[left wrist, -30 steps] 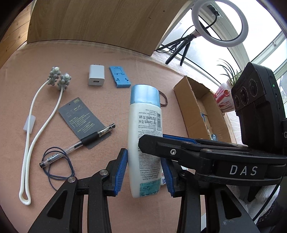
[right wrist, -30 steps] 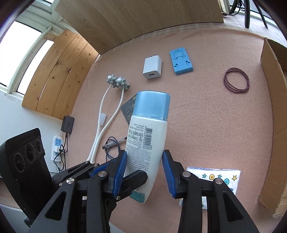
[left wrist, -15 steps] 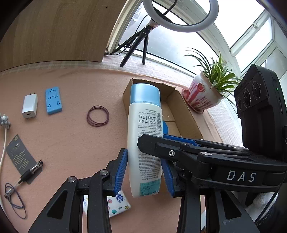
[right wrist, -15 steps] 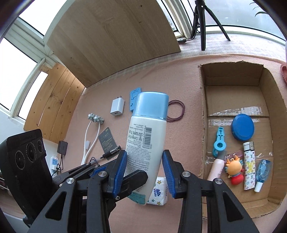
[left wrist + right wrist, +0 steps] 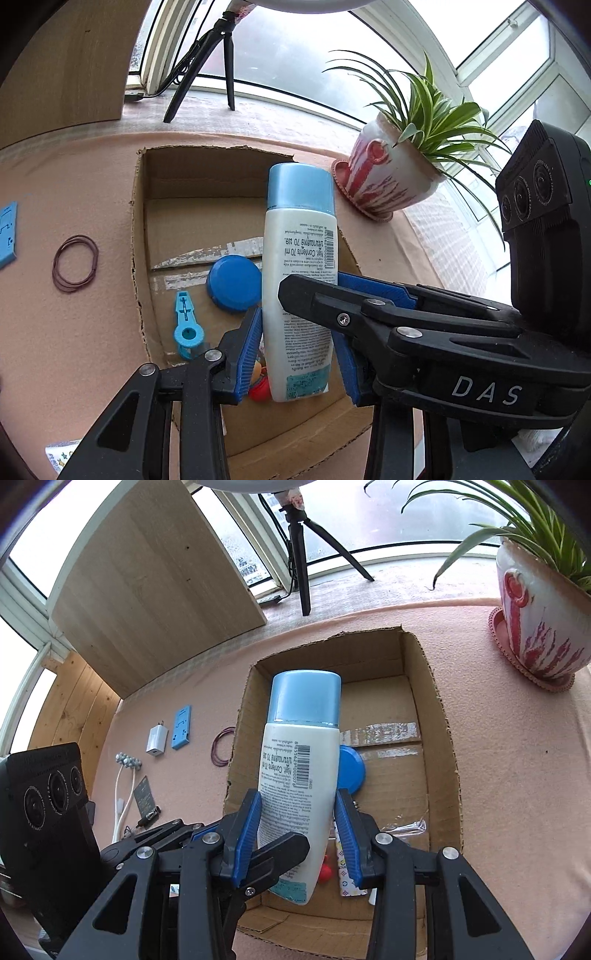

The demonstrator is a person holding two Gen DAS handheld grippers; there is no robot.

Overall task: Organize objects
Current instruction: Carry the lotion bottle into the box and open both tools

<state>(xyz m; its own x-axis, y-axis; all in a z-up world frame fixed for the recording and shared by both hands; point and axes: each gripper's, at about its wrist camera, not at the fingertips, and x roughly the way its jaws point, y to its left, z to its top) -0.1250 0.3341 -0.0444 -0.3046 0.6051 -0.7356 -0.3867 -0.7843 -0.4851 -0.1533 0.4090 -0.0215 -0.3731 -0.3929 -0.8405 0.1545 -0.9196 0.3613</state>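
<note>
Both grippers have swung with the bottle (image 5: 299, 280) from above the loose items on the mat to above the cardboard box (image 5: 138, 258). A second ago your views showed the pen, cable and charger under it; now they show the box floor. The grip looks unchanged across the frames.

State now:
- left gripper (image 5: 295, 354) is clamped on the bottle's lower body, blue pads on both sides.
- right gripper (image 5: 299, 834) is clamped on the same bottle, crossing the left one, as the left wrist view shows. So you hold 1 bottle with 2 grippers.
- Bottle hangs over the box, blue cap pointing to the far wall, not yet resting on anything as far as I can tell.
- Inside the box: blue lid (image 5: 234, 282) mid-floor, light blue tool (image 5: 186, 325) by the left wall, a red toy (image 5: 325, 872) and some small items at the near end, partly hidden by the bottle.

Meaning for the task: transport looks done, placement is next. I judge the far half of the box floor as the free spot; the near end is crowded.

Outside the box, left: rubber bands (image 5: 75, 263), blue stand (image 5: 181, 727), white charger (image 5: 157, 740). Those seem to be the remaining work.
</note>
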